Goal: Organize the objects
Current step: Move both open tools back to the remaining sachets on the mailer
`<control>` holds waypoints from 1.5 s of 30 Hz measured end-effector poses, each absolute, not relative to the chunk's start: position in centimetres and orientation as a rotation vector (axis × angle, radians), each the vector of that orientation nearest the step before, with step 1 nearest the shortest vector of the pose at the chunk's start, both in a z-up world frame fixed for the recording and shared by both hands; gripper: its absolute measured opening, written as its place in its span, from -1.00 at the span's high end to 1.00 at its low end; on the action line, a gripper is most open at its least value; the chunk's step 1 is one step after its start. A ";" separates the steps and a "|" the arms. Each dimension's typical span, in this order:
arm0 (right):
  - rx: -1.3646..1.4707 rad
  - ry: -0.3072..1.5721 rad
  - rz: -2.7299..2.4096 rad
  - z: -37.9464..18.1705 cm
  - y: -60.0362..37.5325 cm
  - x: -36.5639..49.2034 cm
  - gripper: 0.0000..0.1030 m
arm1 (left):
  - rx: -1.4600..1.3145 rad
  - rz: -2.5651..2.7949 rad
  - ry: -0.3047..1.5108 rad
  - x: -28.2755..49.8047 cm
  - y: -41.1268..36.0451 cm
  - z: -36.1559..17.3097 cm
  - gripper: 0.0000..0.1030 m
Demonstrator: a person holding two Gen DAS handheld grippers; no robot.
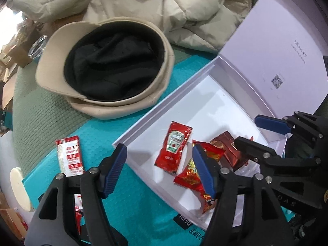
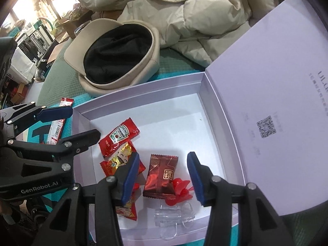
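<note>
While parted, right jaws flank the brown candy [image 2: 161, 176].

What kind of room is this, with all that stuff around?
Probably a lived-in home room or storeroom, not a tidy kitchen. A puffy cream jacket and a beige cap lie on a cloth-covered surface beside the open white box of snacks, and cardboard boxes are stacked behind.

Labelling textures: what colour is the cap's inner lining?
Black, inside the beige cap; clearest in the left wrist view.
</note>
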State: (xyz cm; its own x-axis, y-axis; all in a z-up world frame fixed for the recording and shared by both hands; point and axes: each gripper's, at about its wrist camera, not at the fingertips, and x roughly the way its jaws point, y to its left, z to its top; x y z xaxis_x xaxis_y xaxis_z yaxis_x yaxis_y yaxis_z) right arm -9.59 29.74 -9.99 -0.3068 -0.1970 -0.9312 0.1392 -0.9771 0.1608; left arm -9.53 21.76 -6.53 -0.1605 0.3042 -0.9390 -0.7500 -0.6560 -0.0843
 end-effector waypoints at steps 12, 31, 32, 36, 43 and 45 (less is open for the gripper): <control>1.636 -0.045 -2.399 -7.4 27.7 -9.1 0.05 | -1.415 1.968 0.416 -10.7 17.9 -4.9 -0.26; 1.448 0.093 -2.348 -3.2 19.6 -9.3 -0.05 | -1.454 2.195 0.278 -12.7 7.9 -2.4 -0.28; 1.442 0.102 -2.343 -3.0 19.1 -9.3 -0.05 | -1.453 2.205 0.267 -12.7 7.4 -2.3 -0.28; 1.427 0.107 -2.309 -2.5 17.3 -9.3 -0.06 | -1.462 2.252 0.248 -13.0 5.3 -2.0 -0.28; 1.391 0.188 -2.236 -2.0 13.5 -9.2 -0.06 | -1.490 2.314 0.180 -13.6 1.5 -1.9 -0.28; 1.382 0.204 -2.217 -1.9 12.5 -9.0 -0.06 | -1.502 2.336 0.172 -13.8 0.3 -2.1 -0.28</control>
